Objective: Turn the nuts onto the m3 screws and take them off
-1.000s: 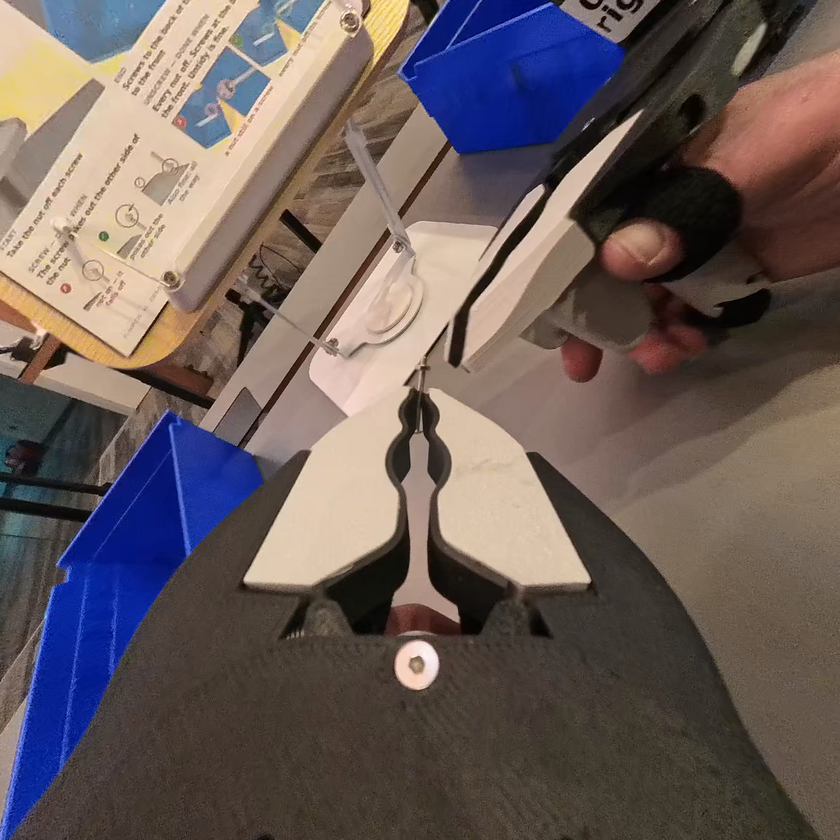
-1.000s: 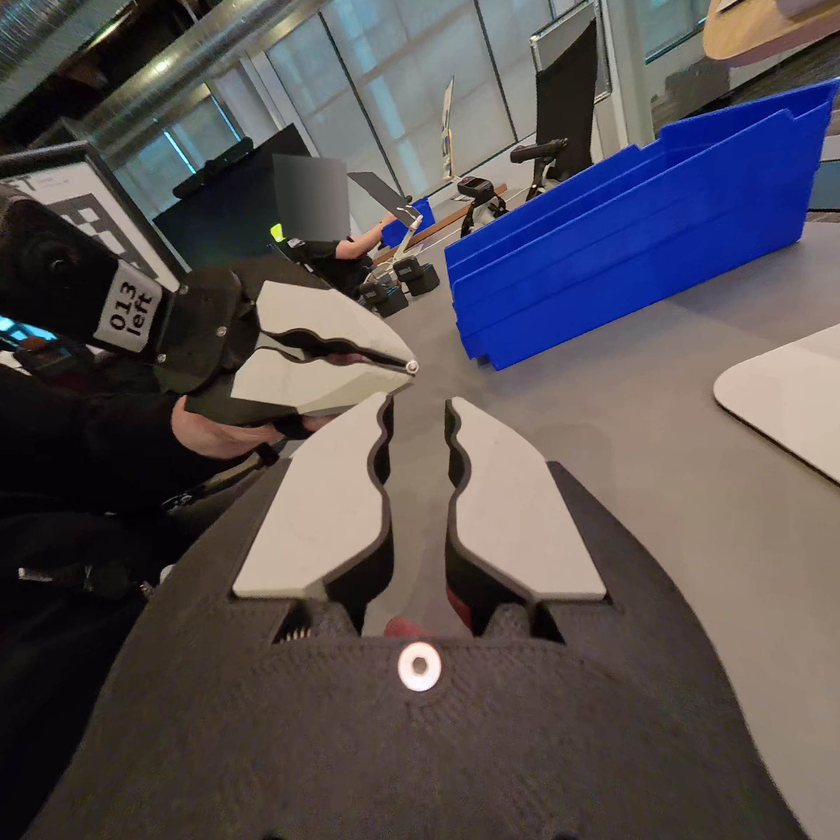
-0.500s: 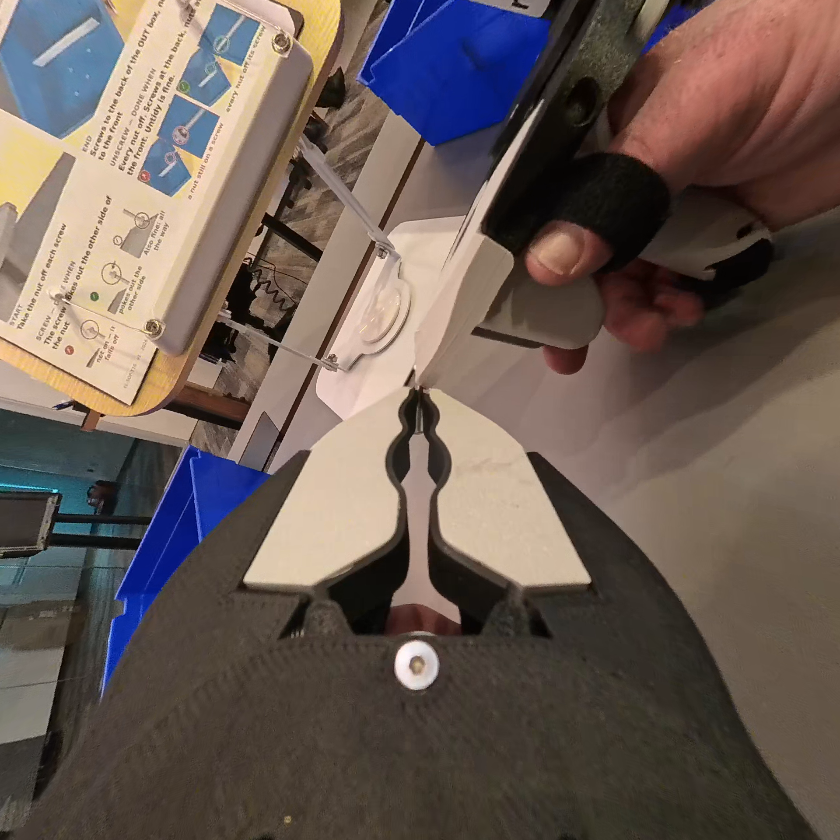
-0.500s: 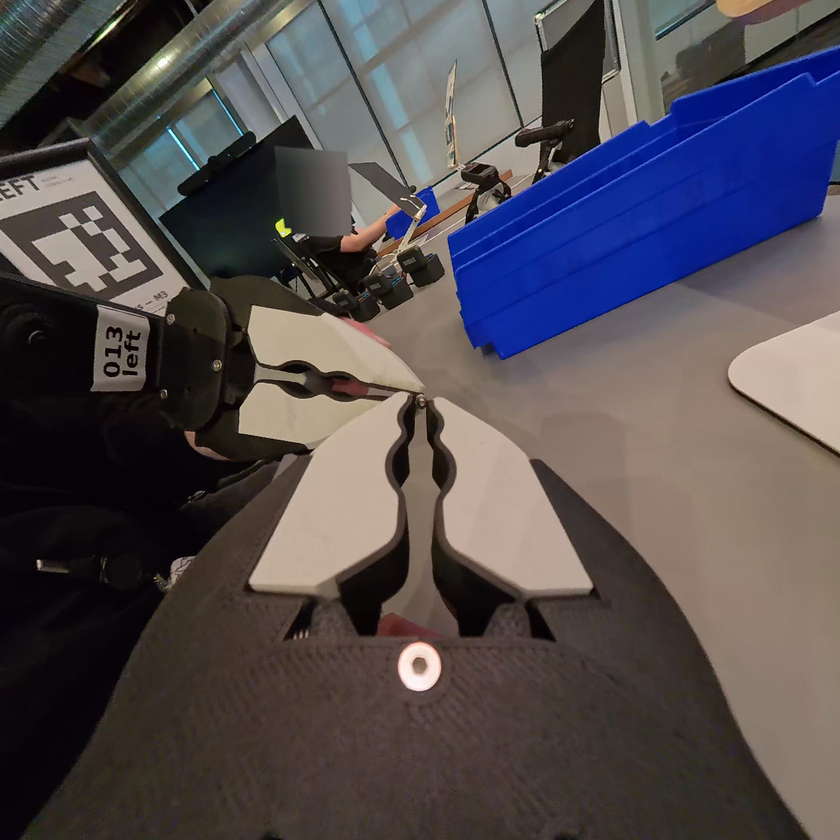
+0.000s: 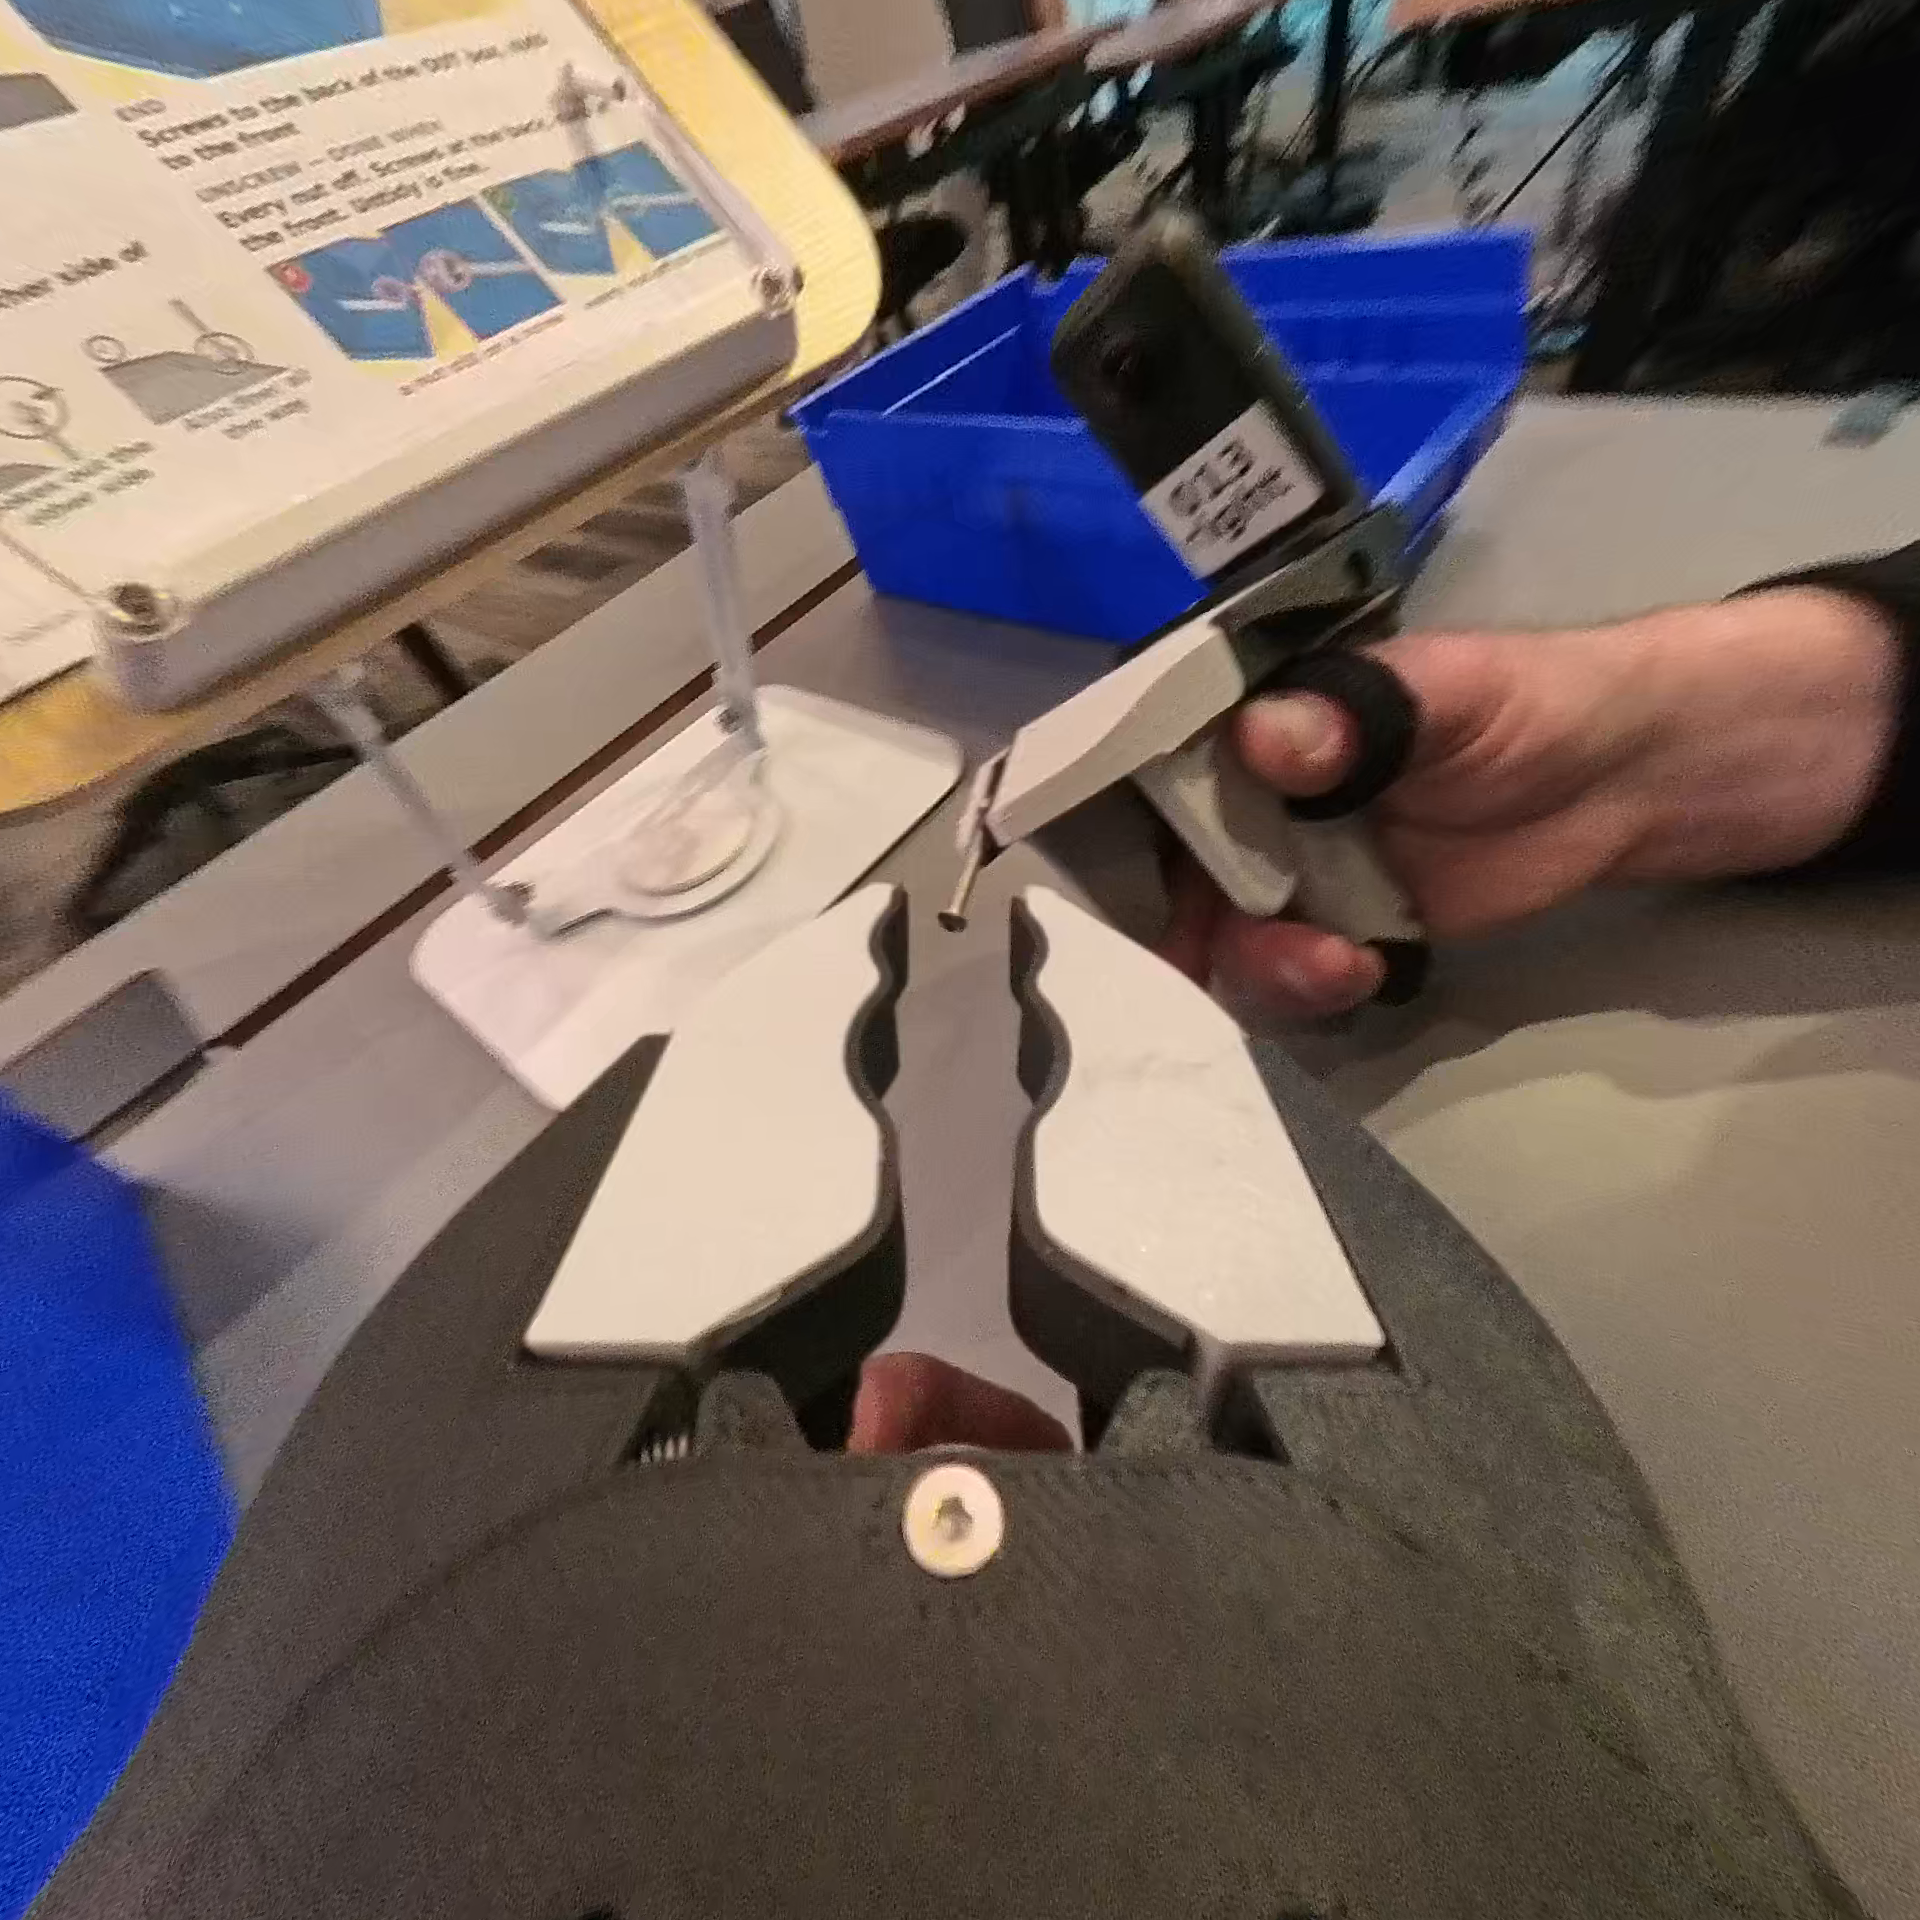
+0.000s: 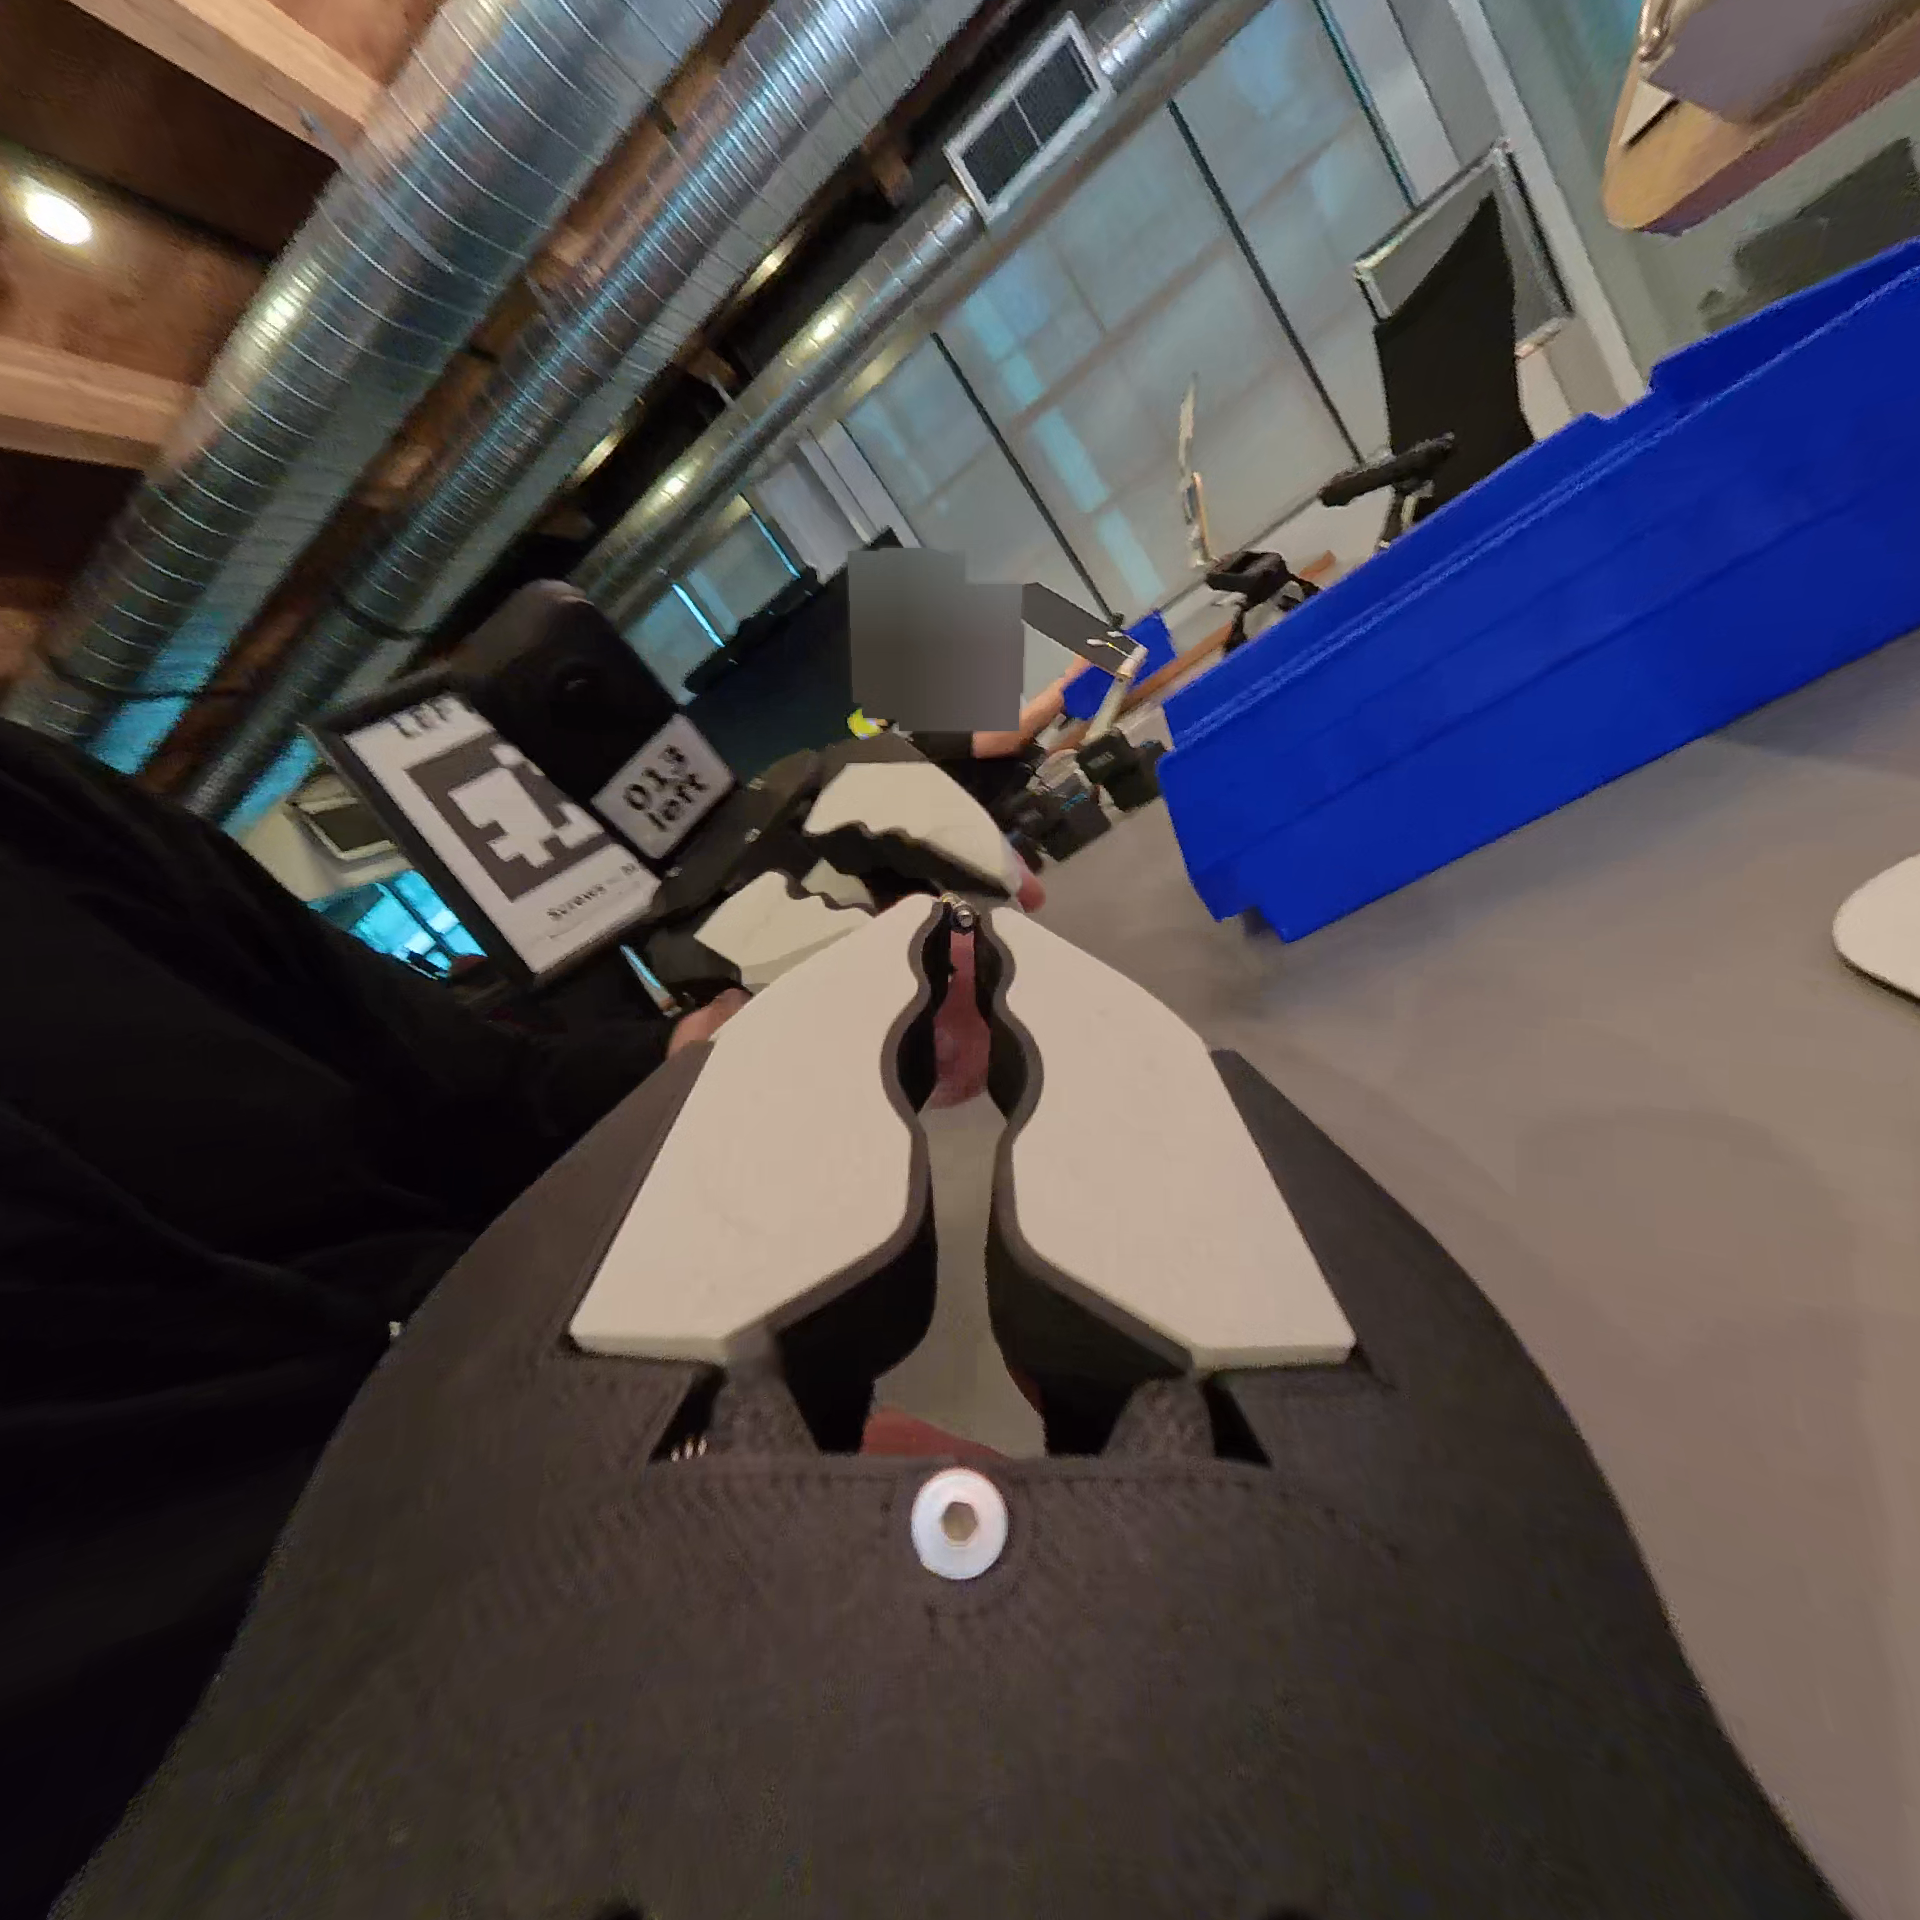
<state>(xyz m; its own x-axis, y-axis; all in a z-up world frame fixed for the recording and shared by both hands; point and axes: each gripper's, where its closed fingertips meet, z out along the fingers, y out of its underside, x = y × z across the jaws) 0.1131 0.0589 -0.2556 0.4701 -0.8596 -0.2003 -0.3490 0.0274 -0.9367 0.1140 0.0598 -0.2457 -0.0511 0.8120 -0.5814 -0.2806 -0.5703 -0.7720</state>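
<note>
A thin metal screw (image 5: 962,881) hangs from the tips of my right gripper (image 5: 992,816), which is shut on its upper end. The screw's lower end sits just in front of the gap of my left gripper (image 5: 961,914), whose jaws stand open and hold nothing. In the right wrist view my right gripper (image 6: 958,920) is shut with the screw's end (image 6: 962,916) showing at its tips. My left gripper (image 6: 925,878) is right behind it, with its jaws apart. I cannot tell whether a nut is on the screw.
A blue bin (image 5: 987,499) stands at the back of the grey table (image 5: 1662,1195), another blue bin (image 5: 83,1455) at the near left. An instruction board (image 5: 364,312) stands on a clear stand with a white base (image 5: 727,883). A long blue bin (image 6: 1558,675) lies to the right. My left and right fingertips are right by each other. Left tips and right tips are each some 20 cm from the white base (image 5: 727,883).
My right gripper shut on the screw's tip while my left gripper held it. My left gripper has since opened and let the screw go. Both views have swung.
</note>
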